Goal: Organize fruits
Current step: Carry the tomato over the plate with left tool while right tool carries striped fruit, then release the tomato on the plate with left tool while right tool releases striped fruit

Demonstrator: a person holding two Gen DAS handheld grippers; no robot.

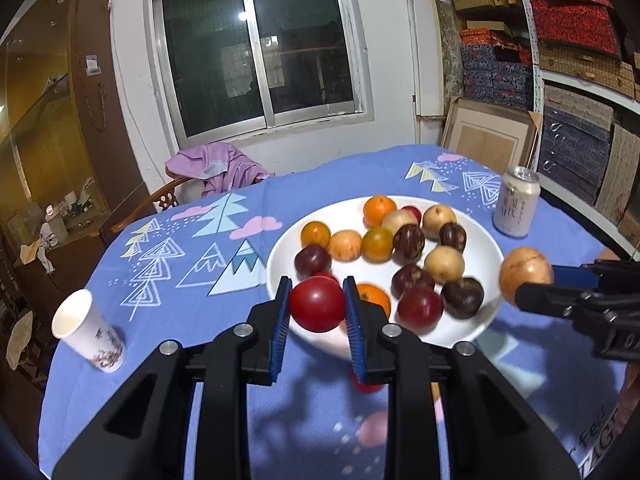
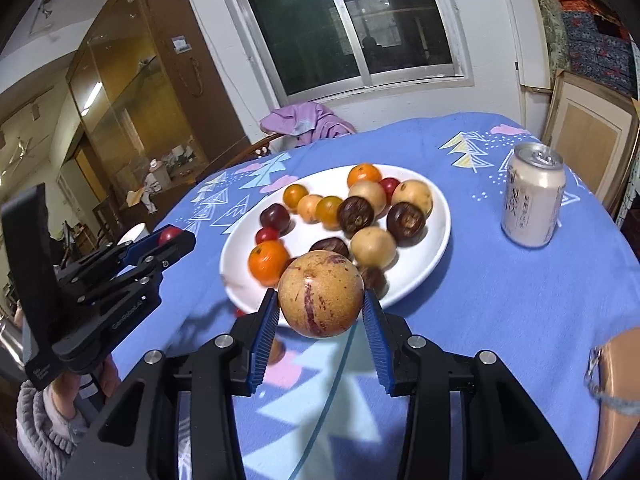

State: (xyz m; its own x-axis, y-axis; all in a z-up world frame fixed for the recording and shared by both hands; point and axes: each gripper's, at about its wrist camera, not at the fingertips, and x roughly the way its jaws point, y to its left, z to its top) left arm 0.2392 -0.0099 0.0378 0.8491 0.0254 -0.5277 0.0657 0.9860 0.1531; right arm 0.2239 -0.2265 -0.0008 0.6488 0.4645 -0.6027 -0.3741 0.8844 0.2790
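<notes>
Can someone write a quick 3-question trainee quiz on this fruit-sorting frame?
1. True or false: the left hand-held gripper is shut on a red tomato.
2. Which fruit does the right hand-held gripper hold? A) an orange B) a tan round fruit with purple streaks C) a dark purple fruit
3. Fill in: the drink can stands on the blue tablecloth, ______ the white plate.

Key
1. True.
2. B: the tan round fruit sits between its blue pads.
3. Outside, to the plate's right in both views.
</notes>
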